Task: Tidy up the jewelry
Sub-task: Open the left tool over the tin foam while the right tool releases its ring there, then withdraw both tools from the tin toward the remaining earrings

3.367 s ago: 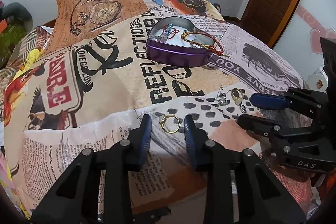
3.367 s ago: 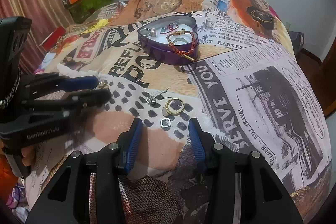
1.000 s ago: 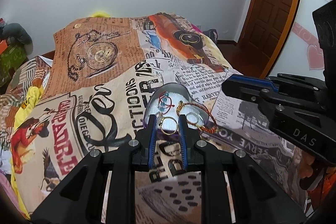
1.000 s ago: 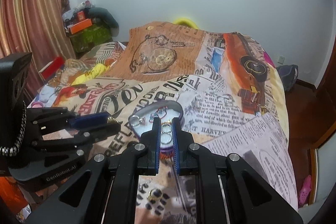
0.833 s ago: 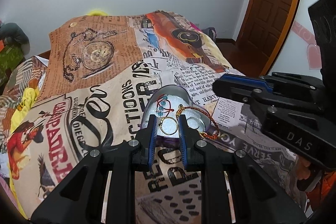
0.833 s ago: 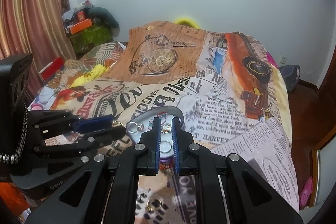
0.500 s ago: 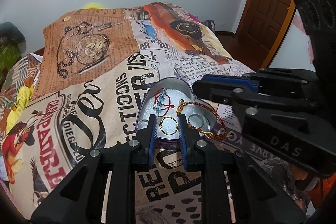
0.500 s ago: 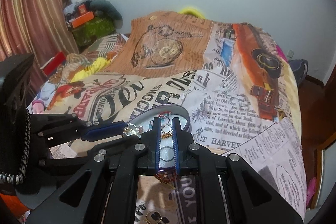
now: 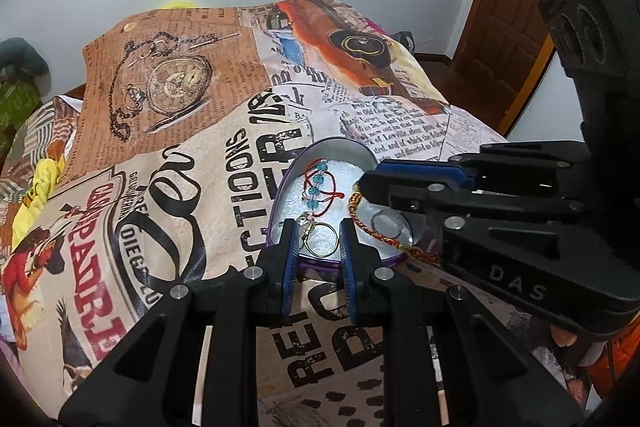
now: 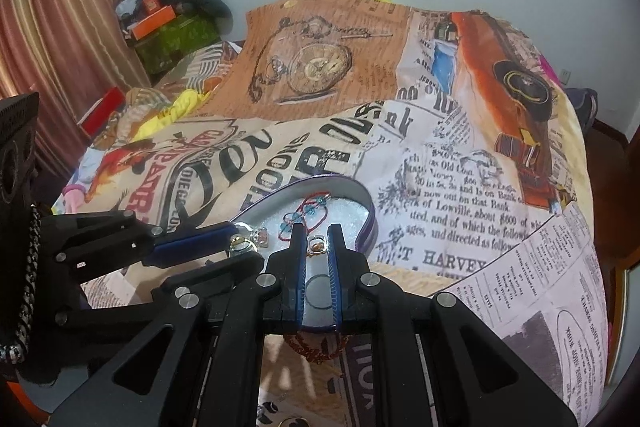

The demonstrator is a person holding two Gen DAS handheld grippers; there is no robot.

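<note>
**Two claws, each clamped on a ring above the heart-shaped tin**

Two blue-padded claws hang over the same tin. The left claw (image 9: pixel 319 233) is clamped on a thin gold ring (image 9: pixel 320 238), which stands upright between its pads just above the near edge of the purple heart-shaped tin (image 9: pixel 334 147). The right claw (image 10: pixel 317 241) is pinched nearly shut on a small silver ring with an amber stone (image 10: pixel 316 245), held at its fingertips over the tin's white lining.

Just beyond the left claw, inside the tin, lies a red cord bracelet with blue beads (image 9: pixel 320 187). To that claw's right sit a plain silver ring (image 9: pixel 386 223) and a braided red-and-gold bracelet (image 9: pixel 370 223), whose end trails over the tin's near rim. In the left wrist view the right claw reaches in from the right, its tips over the tin; in the right wrist view the left claw comes in from the left, with its gold ring at the tip.

The tin rests on a bed under a bedspread (image 9: pixel 200 187) printed with newspaper text, a pocket watch and an orange car. Farther out stand a white wall and a wooden door (image 9: pixel 520 7).
</note>
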